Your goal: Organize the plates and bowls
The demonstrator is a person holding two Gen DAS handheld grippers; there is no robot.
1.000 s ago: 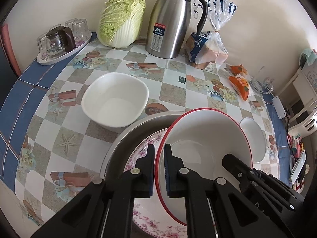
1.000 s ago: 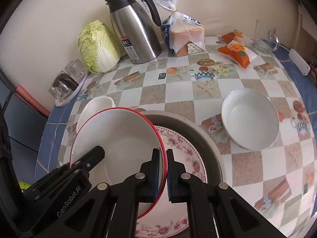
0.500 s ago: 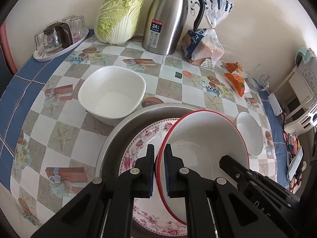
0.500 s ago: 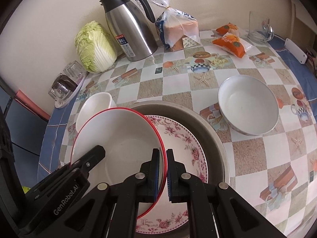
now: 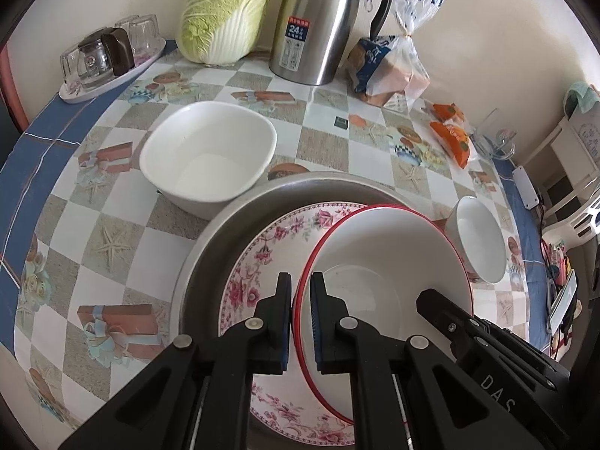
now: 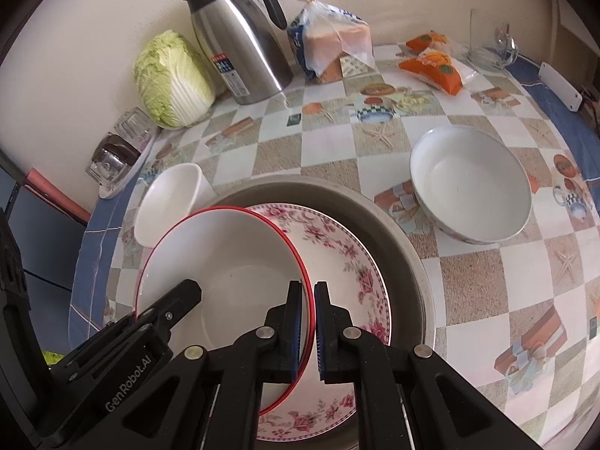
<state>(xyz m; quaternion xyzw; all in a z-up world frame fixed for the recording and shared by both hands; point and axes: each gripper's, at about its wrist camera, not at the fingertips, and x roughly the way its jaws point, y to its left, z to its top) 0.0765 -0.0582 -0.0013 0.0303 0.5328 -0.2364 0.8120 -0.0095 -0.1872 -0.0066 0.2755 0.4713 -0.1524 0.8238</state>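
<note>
Two black handheld grippers are holding a white, red-rimmed shallow bowl (image 5: 390, 262) from opposite sides: the left gripper (image 5: 300, 322) is clamping its left rim and the right gripper (image 6: 308, 328) its right rim, each pair of jaws pinched tight on the thin edge so the wide dish is balancing level between them. The bowl is sitting just over a pink-flowered white plate (image 6: 348, 258), which is lying inside a large round grey metal basin (image 6: 405, 236) at the near middle of the checked tablecloth (image 5: 123, 225), apparently the collecting point for stacking. A squarish white bowl (image 5: 208, 155) is waiting on the cloth to the far left of the basin, and a round white bowl (image 6: 470, 183) to its right, both apart from the grippers and likely next to be gathered.
</note>
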